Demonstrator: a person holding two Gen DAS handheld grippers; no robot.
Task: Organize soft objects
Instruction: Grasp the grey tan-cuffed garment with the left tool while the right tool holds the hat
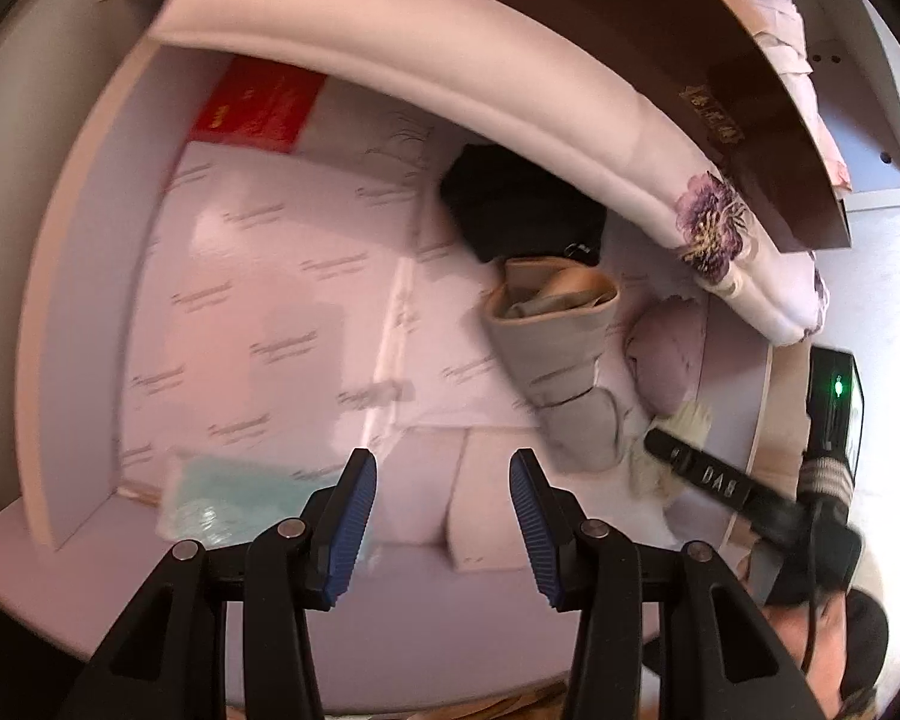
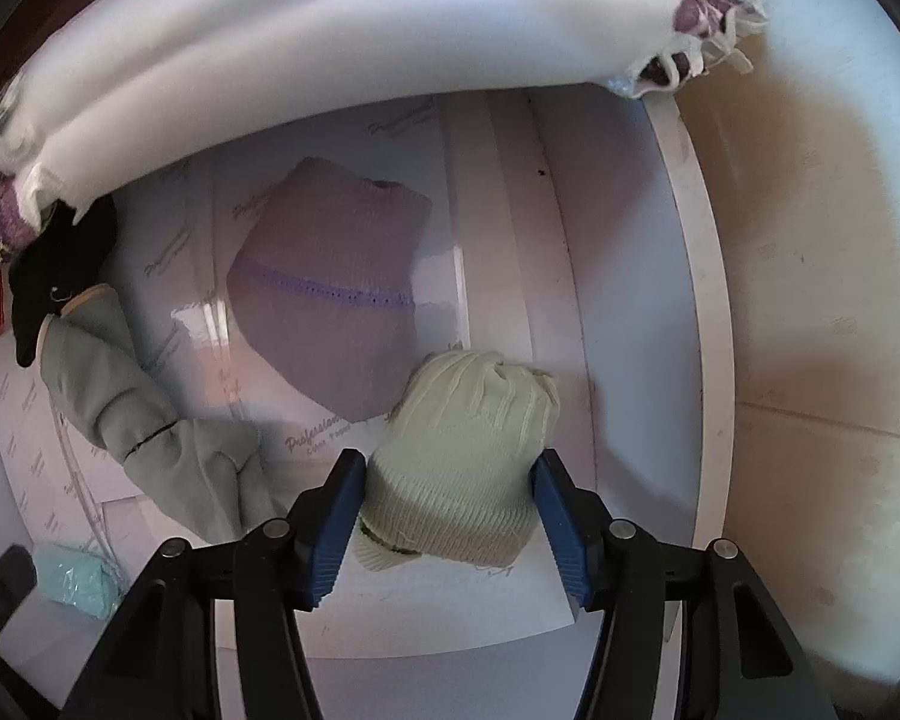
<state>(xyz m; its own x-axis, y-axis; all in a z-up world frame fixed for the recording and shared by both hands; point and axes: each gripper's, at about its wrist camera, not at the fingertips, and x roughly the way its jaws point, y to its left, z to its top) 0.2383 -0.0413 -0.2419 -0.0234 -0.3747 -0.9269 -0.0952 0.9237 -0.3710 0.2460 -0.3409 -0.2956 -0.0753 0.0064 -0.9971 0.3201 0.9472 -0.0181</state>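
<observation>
The right hand-held gripper (image 2: 447,525) squeezes the soft, light cream knitted glove (image 2: 459,468) at its thick ribbed cuff. The left hand-held gripper (image 1: 444,531) is open and empty.

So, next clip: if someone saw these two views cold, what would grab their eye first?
Probably the cream knit hat sitting between the blue pads of the right hand-held gripper, low in the right wrist view. Just above it lies a mauve knit hat with a purple stripe, and a grey mitten sprawls to the left. Across the top curves a folded white cloth with purple flowers.
</observation>
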